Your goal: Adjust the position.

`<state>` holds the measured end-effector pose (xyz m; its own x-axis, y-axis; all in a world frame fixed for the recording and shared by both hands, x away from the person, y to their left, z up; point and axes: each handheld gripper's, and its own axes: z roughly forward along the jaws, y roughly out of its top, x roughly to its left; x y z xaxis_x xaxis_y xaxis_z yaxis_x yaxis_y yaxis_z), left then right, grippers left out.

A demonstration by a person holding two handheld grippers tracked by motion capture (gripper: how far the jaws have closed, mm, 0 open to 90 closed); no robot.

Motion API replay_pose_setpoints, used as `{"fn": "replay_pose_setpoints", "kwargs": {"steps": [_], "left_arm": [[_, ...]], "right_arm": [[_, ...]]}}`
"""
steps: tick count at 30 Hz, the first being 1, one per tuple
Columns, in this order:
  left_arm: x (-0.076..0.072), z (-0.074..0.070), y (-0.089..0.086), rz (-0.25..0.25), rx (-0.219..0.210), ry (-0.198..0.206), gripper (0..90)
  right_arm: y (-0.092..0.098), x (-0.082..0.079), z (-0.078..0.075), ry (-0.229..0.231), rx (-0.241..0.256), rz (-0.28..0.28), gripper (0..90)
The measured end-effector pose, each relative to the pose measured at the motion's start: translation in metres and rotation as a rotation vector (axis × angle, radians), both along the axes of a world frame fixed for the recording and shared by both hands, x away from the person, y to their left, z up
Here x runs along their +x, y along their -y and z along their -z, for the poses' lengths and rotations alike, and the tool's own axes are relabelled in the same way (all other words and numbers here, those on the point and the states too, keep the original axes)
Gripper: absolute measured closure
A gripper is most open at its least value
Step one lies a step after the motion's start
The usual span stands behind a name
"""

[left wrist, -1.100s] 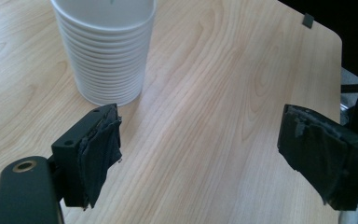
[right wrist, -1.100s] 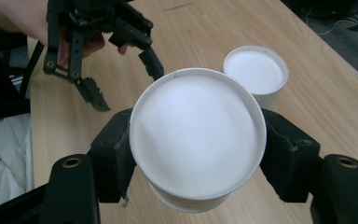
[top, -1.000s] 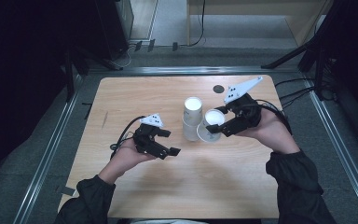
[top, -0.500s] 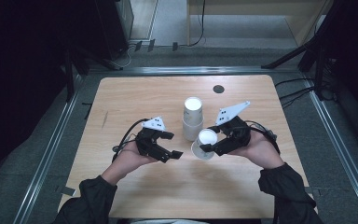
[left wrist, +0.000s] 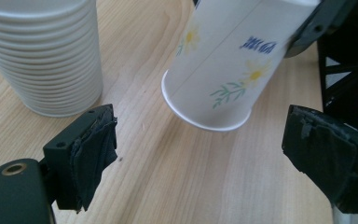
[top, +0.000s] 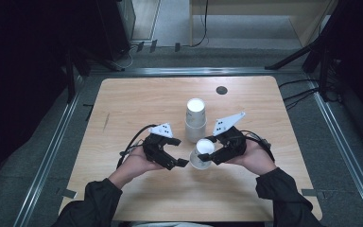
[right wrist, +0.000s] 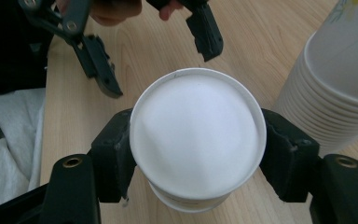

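Wooden table [top: 123, 104], cup stack [top: 195, 118] behind. Right gripper [top: 207, 152] clamped around tilted, upside-down paper cup [top: 201, 152]; left gripper [top: 179, 151] wide open, empty, just left of cup's rim.

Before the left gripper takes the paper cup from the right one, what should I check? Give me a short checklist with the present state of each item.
1. Right gripper shut on the paper cup, a jaw on each side: ok.
2. Left gripper open wide enough for the cup: ok.
3. Cup off the table, tilted, its rim facing the left gripper: ok.
4. Cup between the left jaws: not ok, it hangs ahead of them.
5. Stack of cups apart from the held cup: ok.
6. Grip firm enough for a handover: cannot tell.
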<state>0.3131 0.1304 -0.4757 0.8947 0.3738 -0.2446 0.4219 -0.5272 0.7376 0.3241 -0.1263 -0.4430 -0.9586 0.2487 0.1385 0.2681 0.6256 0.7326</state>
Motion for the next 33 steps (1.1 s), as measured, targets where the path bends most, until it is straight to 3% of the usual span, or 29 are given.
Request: {"fn": "replay_pose_setpoints", "kwargs": {"steps": [3, 8, 13, 16, 23, 27, 33], "left_arm": [[-0.001, 0.003, 0.004, 0.017, 0.000, 0.003, 10.2], [-0.007, 0.004, 0.010, 0.038, -0.015, 0.023, 10.3], [-0.014, 0.002, 0.012, 0.063, -0.081, 0.035, 12.5], [-0.017, 0.002, 0.012, 0.063, -0.093, 0.051, 13.0], [-0.021, 0.002, 0.009, 0.056, -0.104, 0.070, 16.2], [-0.023, 0.001, 0.005, 0.057, -0.123, 0.088, 23.9], [-0.025, 0.000, 0.002, 0.058, -0.107, 0.102, 29.0]], "right_arm": [[-0.002, -0.001, -0.002, -0.011, 0.028, -0.011, 34.5], [-0.009, -0.002, -0.005, -0.009, 0.034, -0.037, 34.6], [-0.018, -0.005, -0.011, -0.019, 0.054, -0.070, 34.6], [-0.022, -0.004, -0.014, -0.036, 0.075, -0.082, 34.6], [-0.029, -0.002, -0.014, -0.067, 0.093, -0.107, 35.0], [-0.033, 0.000, -0.014, -0.085, 0.105, -0.119, 35.3], [-0.037, 0.000, -0.013, -0.089, 0.102, -0.134, 35.3]]}}
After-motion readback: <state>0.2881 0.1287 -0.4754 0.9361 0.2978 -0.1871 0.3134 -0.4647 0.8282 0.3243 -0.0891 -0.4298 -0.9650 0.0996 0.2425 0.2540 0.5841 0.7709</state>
